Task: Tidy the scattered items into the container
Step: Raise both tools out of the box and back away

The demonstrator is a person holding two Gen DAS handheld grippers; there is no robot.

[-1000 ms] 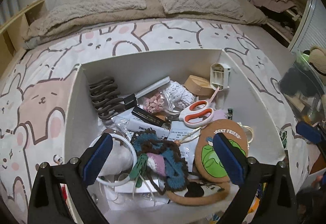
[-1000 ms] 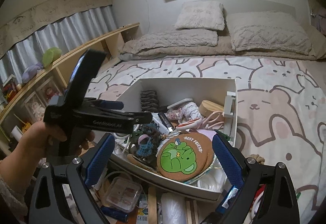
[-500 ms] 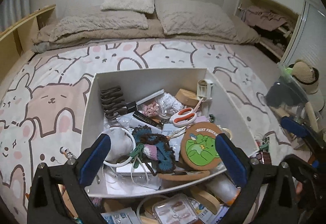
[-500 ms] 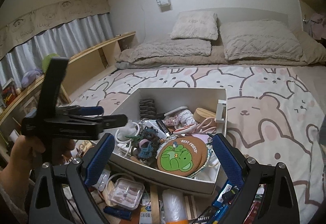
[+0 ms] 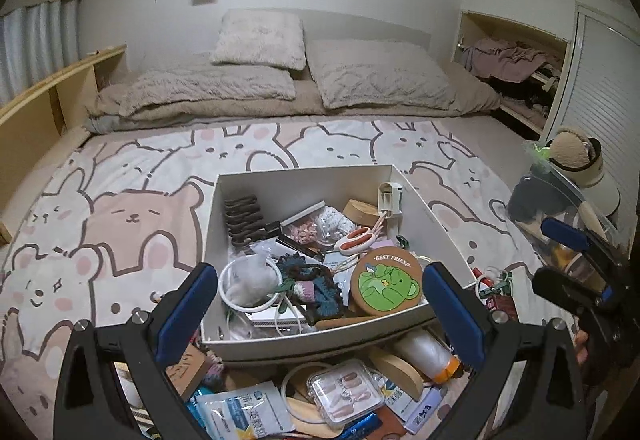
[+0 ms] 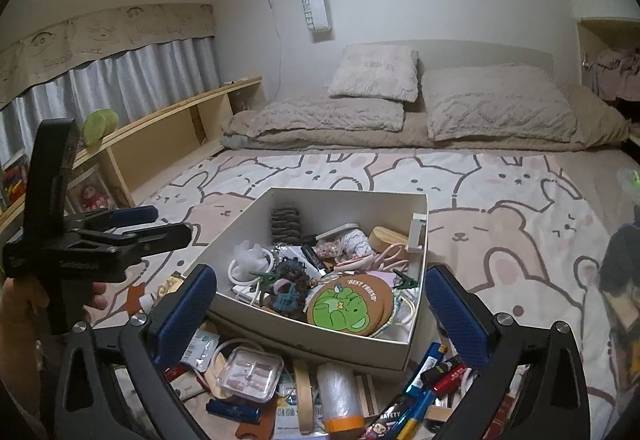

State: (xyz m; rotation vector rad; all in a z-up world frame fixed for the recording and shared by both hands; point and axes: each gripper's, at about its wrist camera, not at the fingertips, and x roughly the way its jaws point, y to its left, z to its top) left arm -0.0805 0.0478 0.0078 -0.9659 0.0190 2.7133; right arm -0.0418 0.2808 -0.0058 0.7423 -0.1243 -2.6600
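While both units hang with jaws spread wide and hold nothing, the left hand-held gripper (image 5: pixel 320 314) and right hand-held gripper (image 6: pixel 320 314) face the white container (image 5: pixel 256 182) on the bed. The scattered items lie below its near wall; the clear nail case (image 5: pixel 346 392) sits centred beneath the left unit (likely nearer), long axis running left-right.

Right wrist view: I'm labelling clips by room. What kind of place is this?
Most likely a bedroom: a bed with pillows, curtains over a wooden shelf, and a white box of clutter on the cartoon-print bedspread.
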